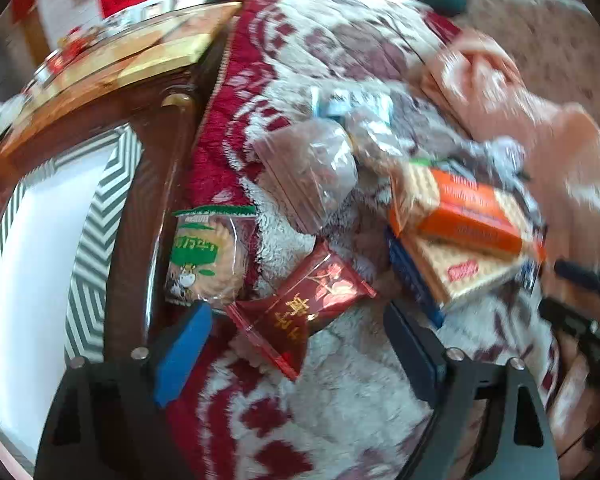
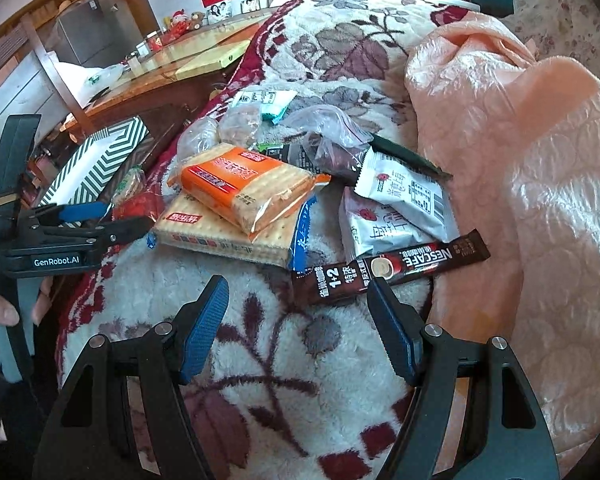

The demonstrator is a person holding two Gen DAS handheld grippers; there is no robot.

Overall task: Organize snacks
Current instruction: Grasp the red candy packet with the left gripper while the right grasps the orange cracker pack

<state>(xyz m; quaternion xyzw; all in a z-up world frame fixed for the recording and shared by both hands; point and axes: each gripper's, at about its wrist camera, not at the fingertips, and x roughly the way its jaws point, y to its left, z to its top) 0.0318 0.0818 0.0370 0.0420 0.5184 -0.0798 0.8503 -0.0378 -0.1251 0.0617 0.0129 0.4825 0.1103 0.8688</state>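
Note:
Snack packets lie on a red and white fleece blanket (image 2: pixel 260 344). My left gripper (image 1: pixel 300 320) is open around a dark red packet (image 1: pixel 304 308); whether a pad touches it I cannot tell. A green-labelled biscuit packet (image 1: pixel 204 260) lies left of it at the blanket's edge. An orange cracker pack (image 2: pixel 244 188) rests on a blue-edged cracker pack (image 2: pixel 228 236). My right gripper (image 2: pixel 298 312) is open and empty, its right finger just below a brown Nescafe stick (image 2: pixel 392 268). White packets (image 2: pixel 404 200) and clear bags (image 2: pixel 332 136) lie beyond. The left gripper also shows in the right wrist view (image 2: pixel 112 220).
A green and white striped box (image 2: pixel 96 160) stands left of the bed, beside a dark wooden frame (image 1: pixel 140 240). A peach quilt (image 2: pixel 520 160) is bunched on the right. A wooden table (image 2: pixel 172 68) with small items stands behind.

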